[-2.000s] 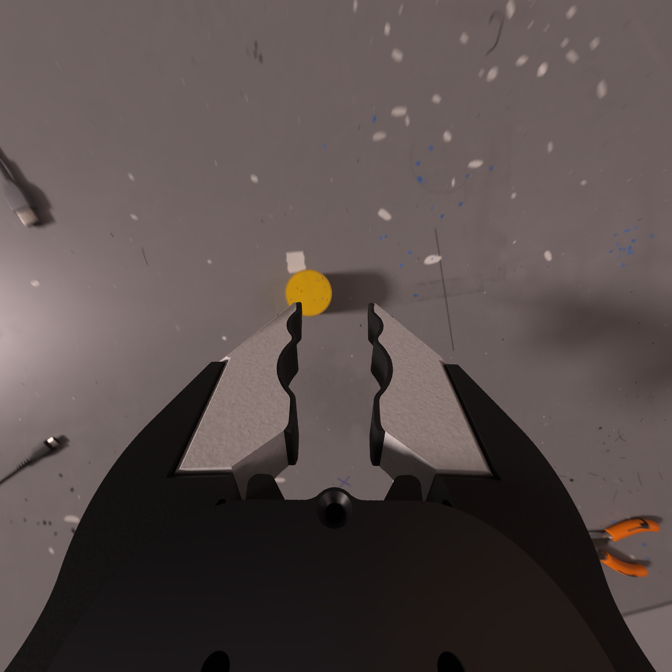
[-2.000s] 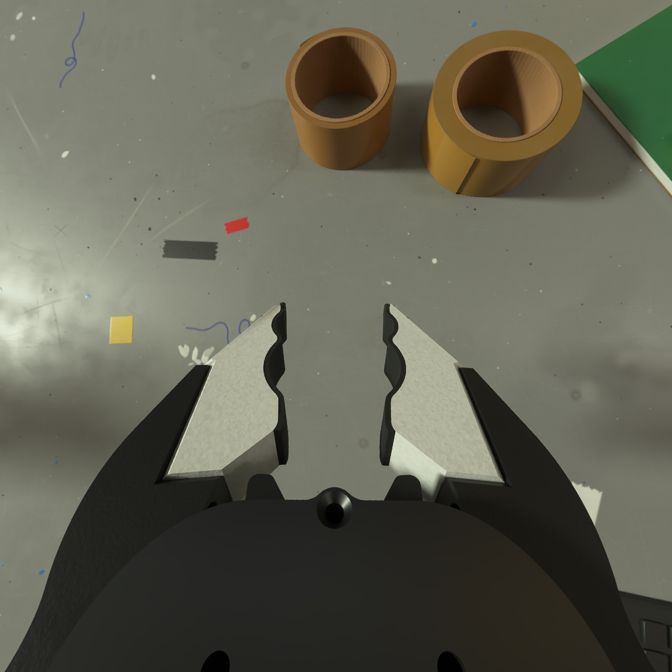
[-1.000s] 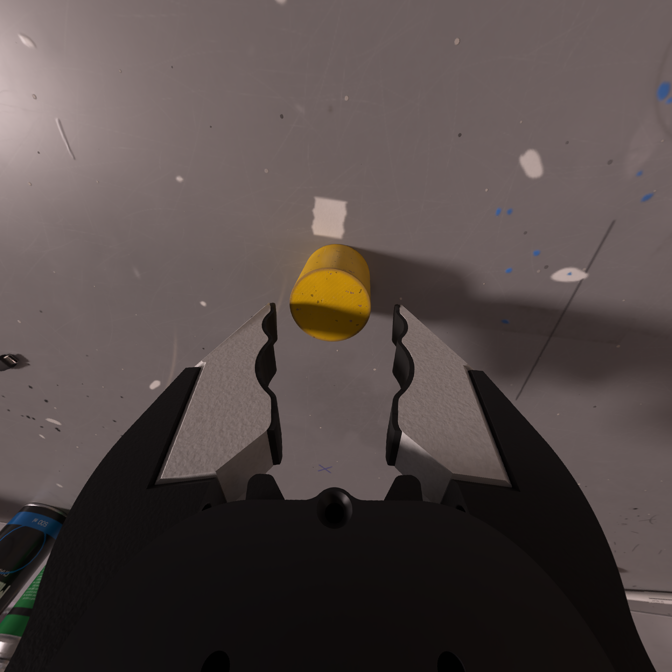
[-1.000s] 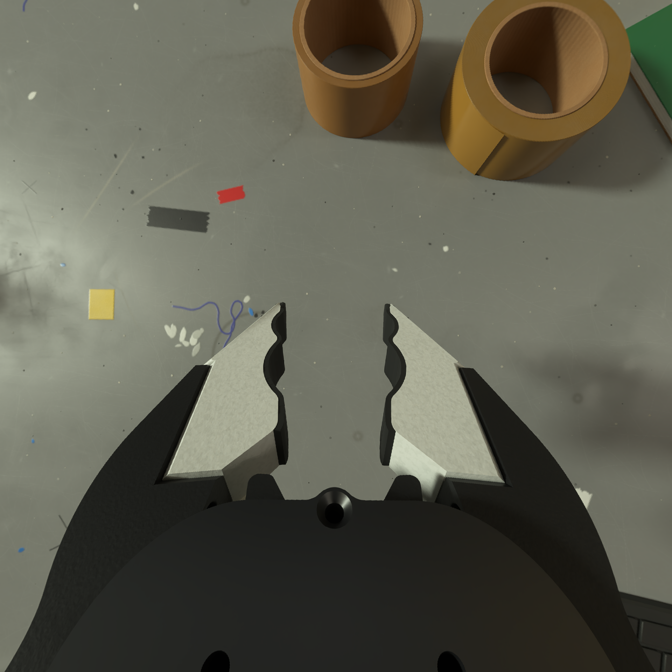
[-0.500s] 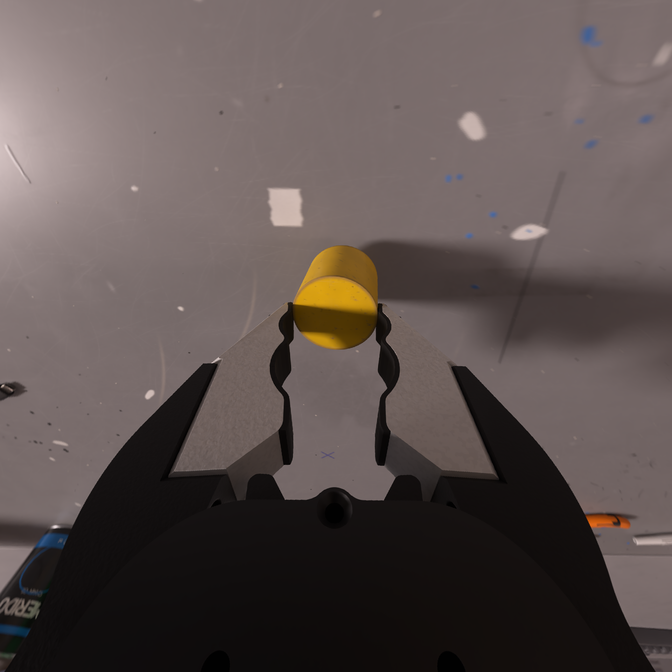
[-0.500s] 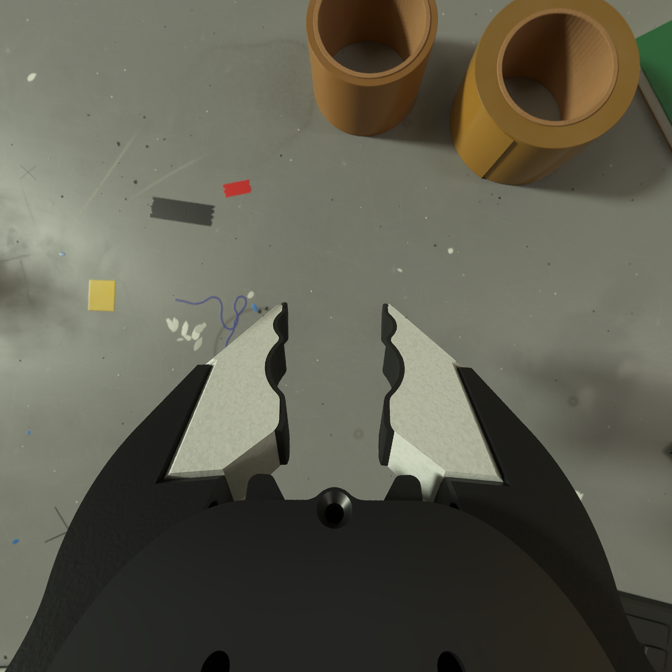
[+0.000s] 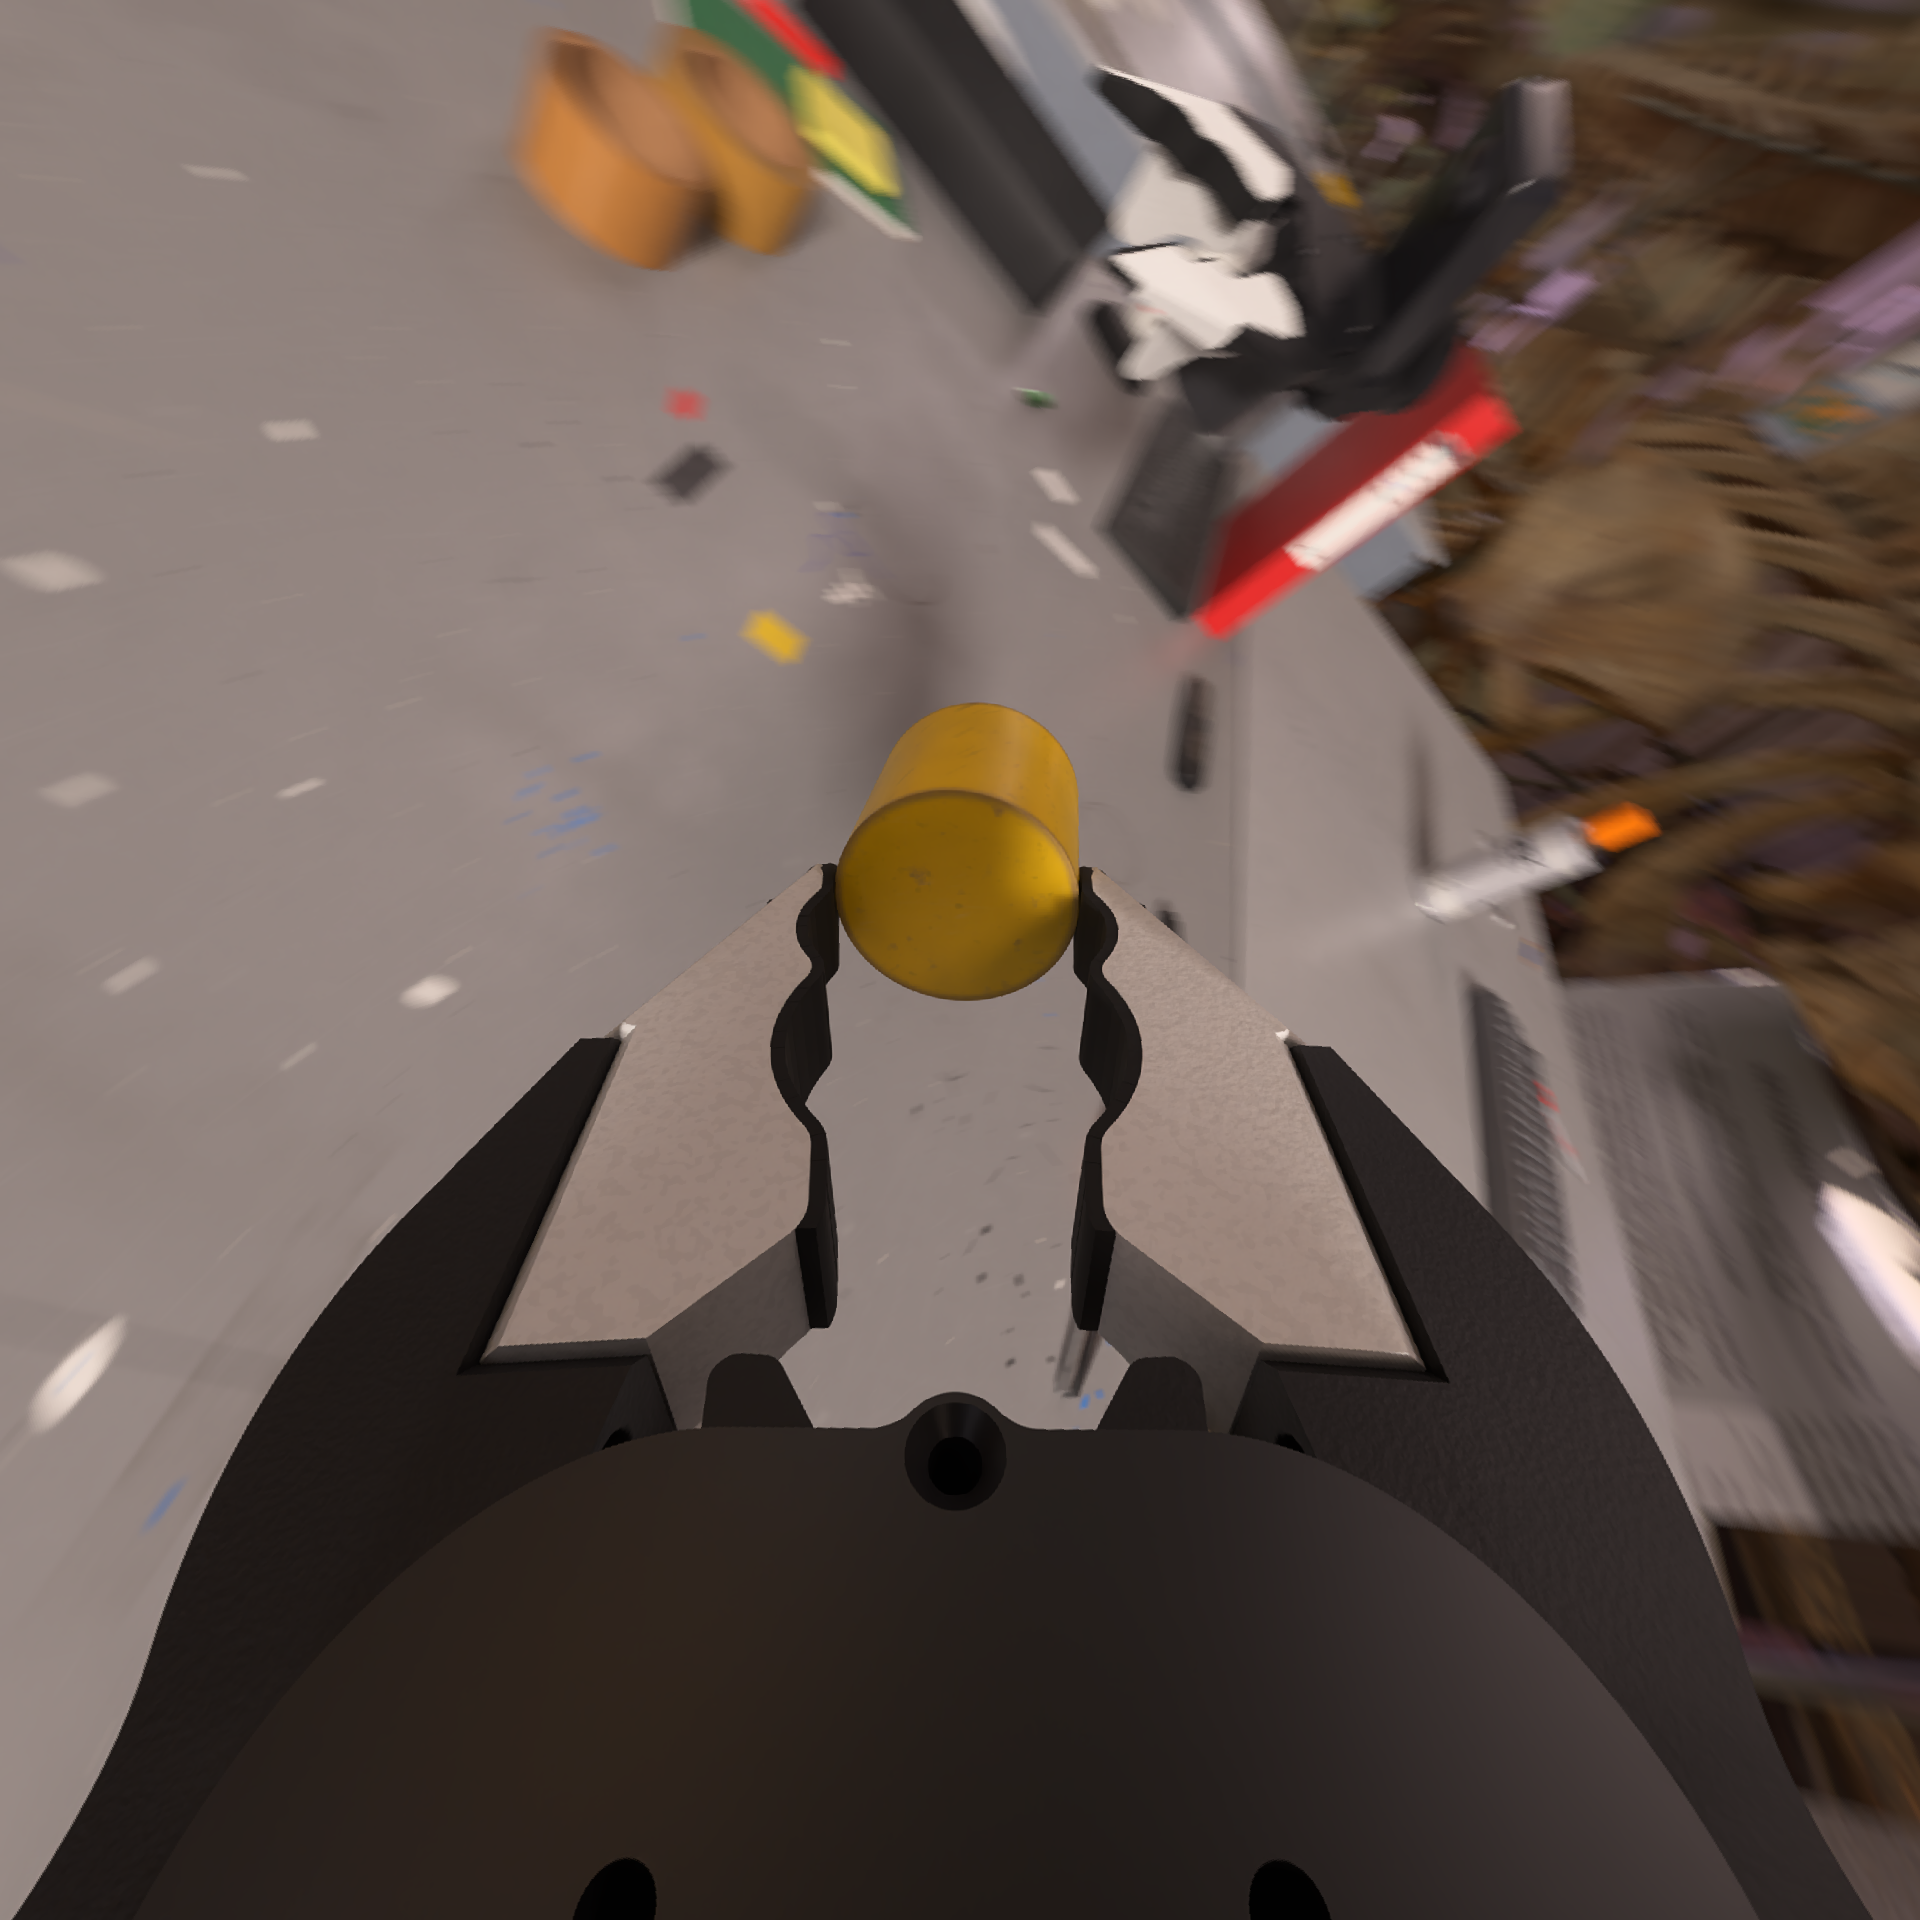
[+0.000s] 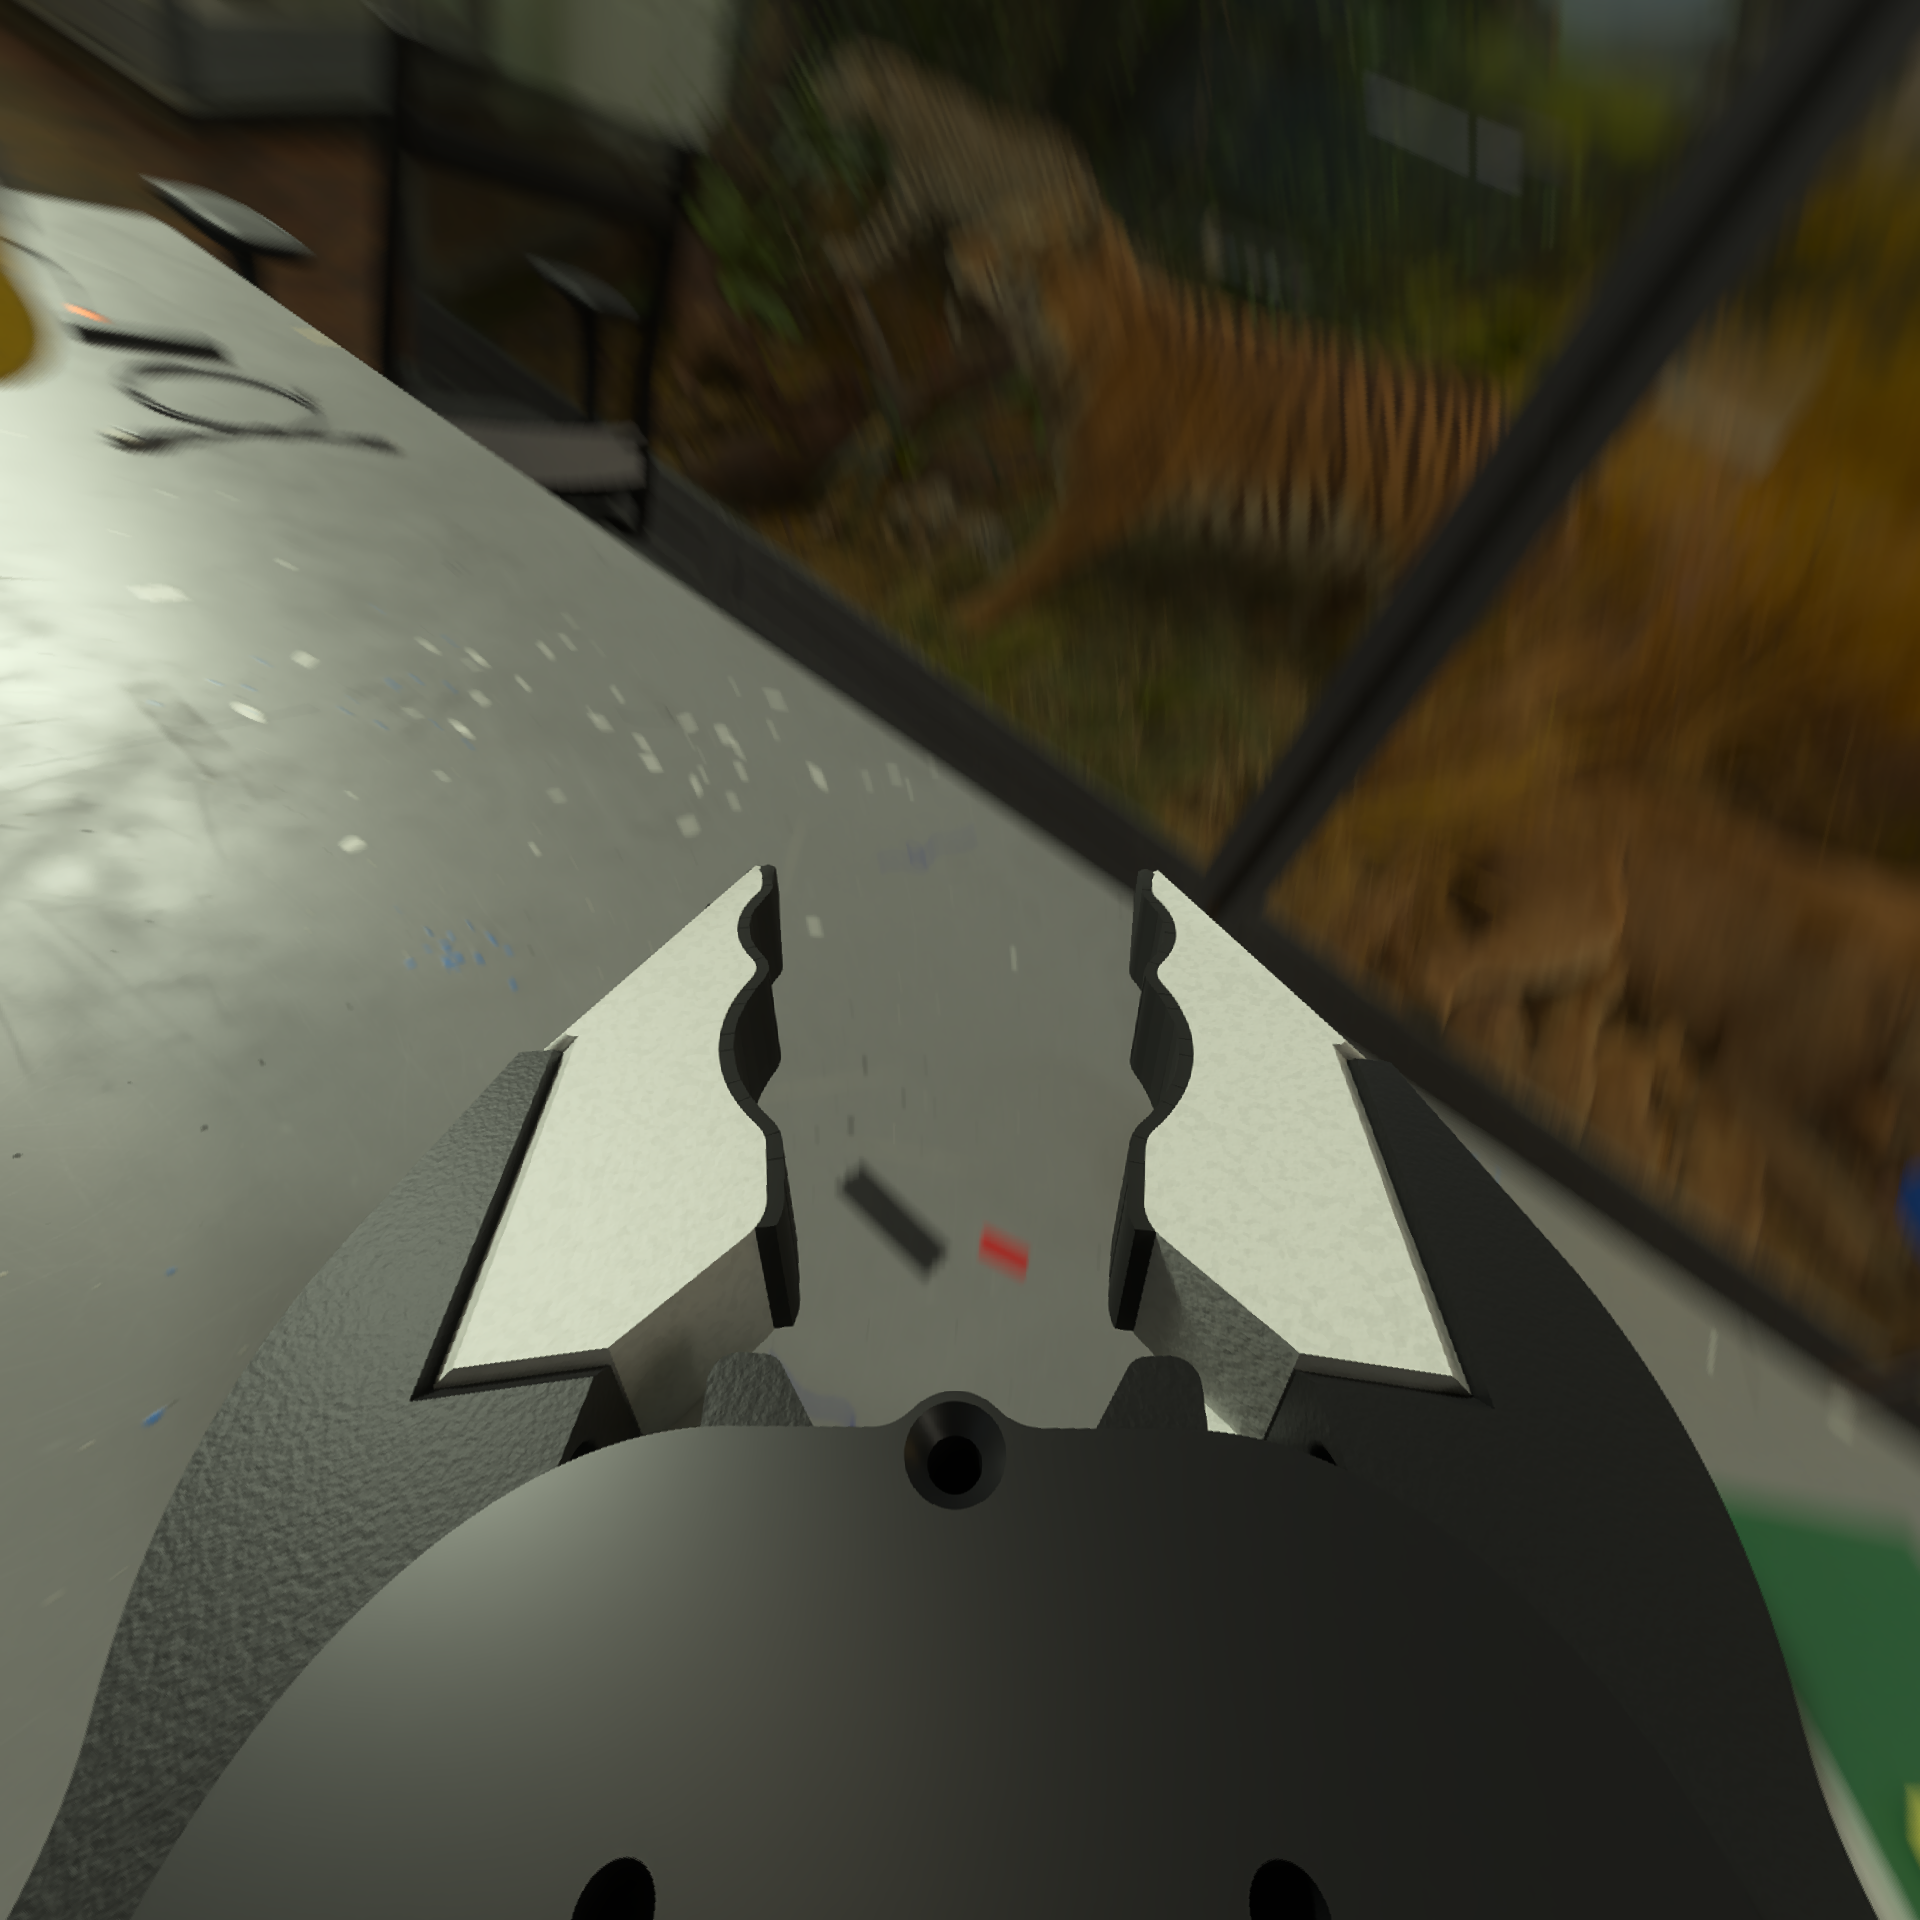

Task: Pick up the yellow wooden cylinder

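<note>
Grey tabletop (image 7: pixel 312 727), left hand-held gripper (image 7: pixel 957 914) clamping yellow wooden cylinder (image 7: pixel 961 883), right hand-held gripper (image 8: pixel 953 914) agape

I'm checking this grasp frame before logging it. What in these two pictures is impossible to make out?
- Left wrist view: the far end of the yellow wooden cylinder, gripped at the tips of the left gripper, is hidden behind its near face.
- Left wrist view: motion blur smears the two brown rolls and the red box.
- Right wrist view: everything beyond the table is blurred; the open right gripper holds nothing.

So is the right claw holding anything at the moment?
No, the right claw is open and only the grey table shows between its fingers.
</note>
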